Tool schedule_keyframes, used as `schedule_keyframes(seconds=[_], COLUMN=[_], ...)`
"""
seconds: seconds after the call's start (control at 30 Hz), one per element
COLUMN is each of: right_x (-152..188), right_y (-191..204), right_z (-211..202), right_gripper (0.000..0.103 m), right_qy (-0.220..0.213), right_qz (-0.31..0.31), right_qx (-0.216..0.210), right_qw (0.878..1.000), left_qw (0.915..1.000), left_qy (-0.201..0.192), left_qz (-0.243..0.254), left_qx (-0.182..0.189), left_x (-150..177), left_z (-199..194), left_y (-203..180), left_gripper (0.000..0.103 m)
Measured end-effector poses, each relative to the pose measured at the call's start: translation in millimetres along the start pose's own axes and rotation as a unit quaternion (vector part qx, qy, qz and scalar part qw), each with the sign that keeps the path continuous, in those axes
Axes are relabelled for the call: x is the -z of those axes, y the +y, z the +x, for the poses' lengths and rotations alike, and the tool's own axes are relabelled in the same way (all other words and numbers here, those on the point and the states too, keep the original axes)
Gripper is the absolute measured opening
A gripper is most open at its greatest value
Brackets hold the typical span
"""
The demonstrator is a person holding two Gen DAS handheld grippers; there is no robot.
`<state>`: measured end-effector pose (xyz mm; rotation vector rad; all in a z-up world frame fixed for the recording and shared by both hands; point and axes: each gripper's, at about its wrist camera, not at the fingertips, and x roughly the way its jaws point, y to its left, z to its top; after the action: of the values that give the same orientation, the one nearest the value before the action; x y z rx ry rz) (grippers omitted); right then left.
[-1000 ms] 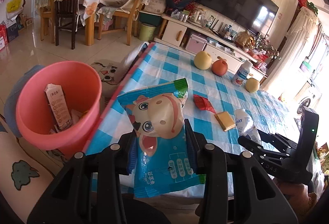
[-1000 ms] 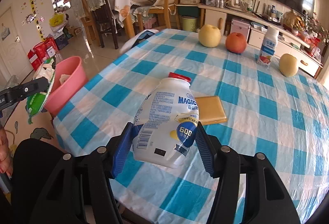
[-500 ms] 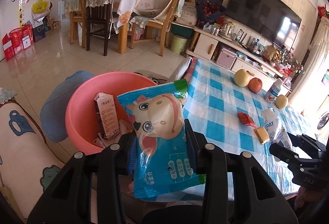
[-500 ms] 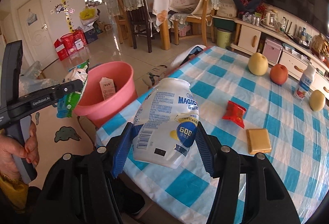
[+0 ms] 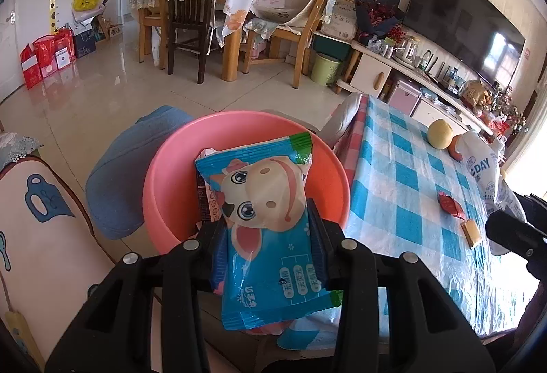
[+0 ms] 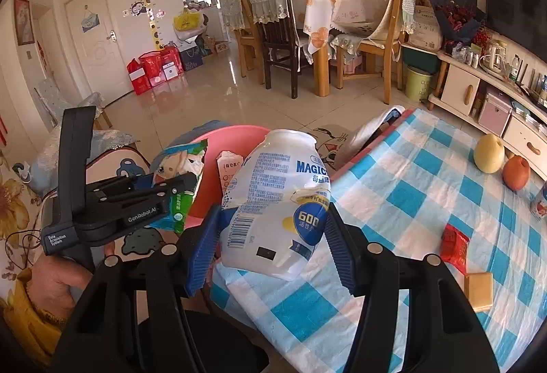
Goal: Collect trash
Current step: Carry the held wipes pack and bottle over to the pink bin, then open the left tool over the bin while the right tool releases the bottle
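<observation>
We hold the left gripper (image 5: 265, 243) with its two black fingers pinching a blue plastic snack packet with a cartoon cow printed on it (image 5: 263, 212), and the packet stands upright over the mouth of the round pink plastic bin (image 5: 164, 188), which sits on the floor at the corner of the table. Inside the bin, at about 9 o'clock from the packet, we see the edge of a small carton, mostly hidden. In the right wrist view the right gripper (image 6: 270, 236) has its blue ribbed pads pressed on both sides of a crumpled white plastic bottle with blue print (image 6: 277, 205), held above the near corner of the table covered with a blue-and-white checked cloth (image 6: 403, 198); the bin lies just behind the bottle, toward 10 o'clock. On the cloth, at 3 o'clock from the bottle, a small red wrapper (image 6: 454, 248) lies near a flat tan square piece (image 6: 478, 291), close but apart. Further away, at 2 o'clock, a yellow round fruit (image 6: 489, 158) and an orange-red fruit (image 6: 516, 172) stand just beside each other.
</observation>
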<state>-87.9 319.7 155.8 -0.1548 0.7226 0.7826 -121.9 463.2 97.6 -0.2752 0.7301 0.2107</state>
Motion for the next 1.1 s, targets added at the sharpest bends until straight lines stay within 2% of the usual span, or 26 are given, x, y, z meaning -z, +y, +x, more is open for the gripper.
schedule_keyframes(seconds=[0.4,0.77,0.87,0.93,0.97,1.03,1.1], right_x=[-34,-49,-46,-42,-40,-36,-31], right_y=[23,25,27,24,22,14,6], right_z=[51,96,108,113,113,113,110], right_gripper=[0.061,0.061,0.064,0.075,0.075,0.077,0.081], right_qy=[0.003,0.007,0.016,0.022,0.022,0.021,0.021], right_qz=[-0.018,-0.017,-0.023,-0.011,-0.006,0.003,0.016], right_qx=[-0.04,-0.051,-0.046,-0.044,-0.043,-0.038,-0.029], right_qw=[0.999,0.999,0.999,0.999,0.999,0.999,0.999], left_qw=[0.9998,0.9996,0.9996,0.9996,0.9996,0.9998,0.9999], left_qy=[0.014,0.022,0.024,0.024,0.02,0.018,0.007], left_qz=[-0.012,-0.01,-0.01,-0.009,-0.003,-0.002,-0.006], left_qx=[-0.011,-0.012,-0.011,-0.014,-0.018,-0.012,-0.009], left_x=[-1,-5,-4,-2,-1,1,3], left_z=[34,57,63,68,68,67,62], left_y=[23,29,31,31,30,30,32], left_gripper=[0.042,0.042,0.042,0.043,0.044,0.058,0.065])
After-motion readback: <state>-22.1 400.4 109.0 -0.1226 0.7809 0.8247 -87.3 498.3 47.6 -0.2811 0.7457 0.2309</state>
